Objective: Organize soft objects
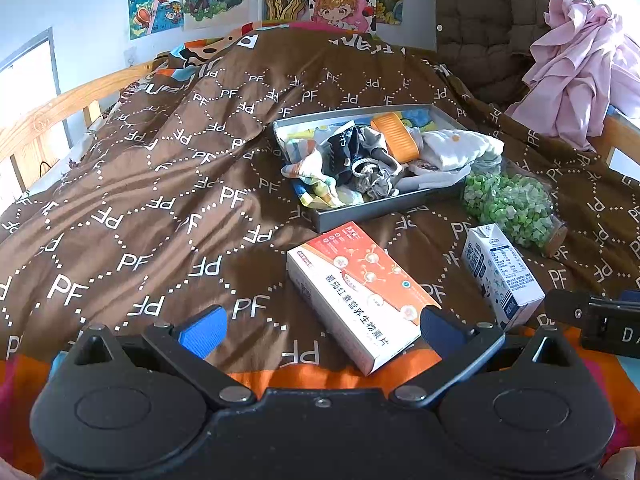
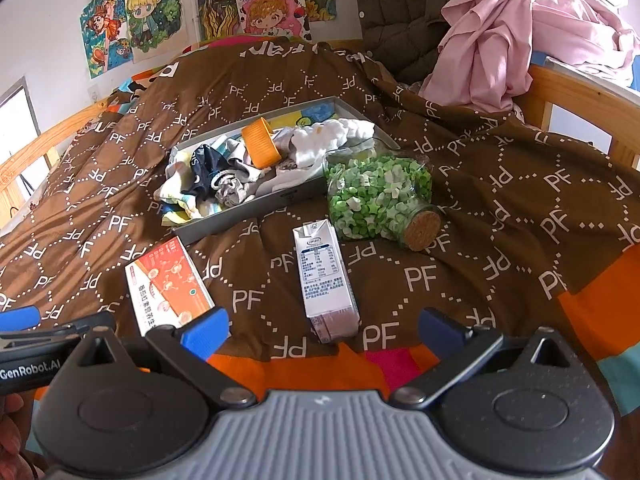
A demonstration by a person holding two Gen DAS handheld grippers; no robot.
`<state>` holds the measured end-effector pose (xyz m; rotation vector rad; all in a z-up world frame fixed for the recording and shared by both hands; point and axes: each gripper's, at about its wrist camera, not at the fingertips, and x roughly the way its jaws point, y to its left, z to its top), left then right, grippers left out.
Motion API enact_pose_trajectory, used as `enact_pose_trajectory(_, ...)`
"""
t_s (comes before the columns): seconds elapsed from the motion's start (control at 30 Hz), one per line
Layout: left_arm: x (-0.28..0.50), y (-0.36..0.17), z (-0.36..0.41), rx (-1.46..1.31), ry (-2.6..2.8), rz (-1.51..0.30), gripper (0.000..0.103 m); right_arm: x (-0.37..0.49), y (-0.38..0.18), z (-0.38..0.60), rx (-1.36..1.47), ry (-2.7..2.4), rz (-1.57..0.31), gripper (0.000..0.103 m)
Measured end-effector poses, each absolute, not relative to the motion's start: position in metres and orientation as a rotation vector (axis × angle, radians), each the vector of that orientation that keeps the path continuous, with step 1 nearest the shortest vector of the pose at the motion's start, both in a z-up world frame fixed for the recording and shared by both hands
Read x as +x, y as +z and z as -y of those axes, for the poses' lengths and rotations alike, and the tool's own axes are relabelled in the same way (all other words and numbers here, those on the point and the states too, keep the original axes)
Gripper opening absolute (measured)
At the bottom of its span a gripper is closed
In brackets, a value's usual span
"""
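Ahead of both tongs: grey tray (image 1: 360, 216) of crumpled soft cloths (image 1: 344, 164) on the brown bedspread (image 1: 140, 200). Left gripper (image 1: 322, 330) spread apart, empty, red-and-white box (image 1: 360, 300) between its tips. Right gripper (image 2: 324, 330) likewise apart, milk carton (image 2: 326, 280) just ahead. Only the right view shows the jar's (image 2: 376, 196) cork end fully.
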<state>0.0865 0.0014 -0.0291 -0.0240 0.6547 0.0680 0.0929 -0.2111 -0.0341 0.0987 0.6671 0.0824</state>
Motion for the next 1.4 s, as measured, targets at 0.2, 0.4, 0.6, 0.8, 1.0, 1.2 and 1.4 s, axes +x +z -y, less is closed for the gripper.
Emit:
enact_pose_trajectory(0.2, 0.0867, -0.0295, -0.0015, -0.024, 0.068, -0.656, 0.102, 0.0933, -0.0337, 0.2115, 0.100, 0.082, -0.669, 0.103)
enact_pose_trajectory(0.4, 0.0866, -0.0303, -0.0017, -0.024, 0.068, -0.657, 0.102, 0.0921, -0.0362, 0.2096, 0.099, 0.085, -0.673, 0.103)
enact_pose_trajectory(0.6, 0.0864, -0.0307, -0.0017, -0.024, 0.069, -0.658, 0.102, 0.0931, -0.0353, 0.2104, 0.099, 0.085, -0.673, 0.103)
enact_pose_trajectory(0.8, 0.0866, -0.0316, -0.0021, -0.025, 0.069, -0.659, 0.102, 0.0929, -0.0363, 0.2100, 0.102, 0.088, -0.678, 0.103)
enact_pose_trajectory(1.0, 0.0868, -0.0313, -0.0021, -0.025, 0.069, -0.660, 0.102, 0.0932, -0.0363, 0.2103, 0.102, 0.089, -0.679, 0.103)
enact_pose_trajectory(1.2, 0.0878, -0.0303, -0.0020, -0.025, 0.069, -0.662, 0.102, 0.0926, -0.0369, 0.2101, 0.103, 0.089, -0.681, 0.103)
enact_pose_trajectory(1.4, 0.0861, -0.0336, -0.0032, -0.029, 0.067, -0.670, 0.102, 0.0938, -0.0363, 0.2109, 0.103, 0.089, -0.681, 0.103)
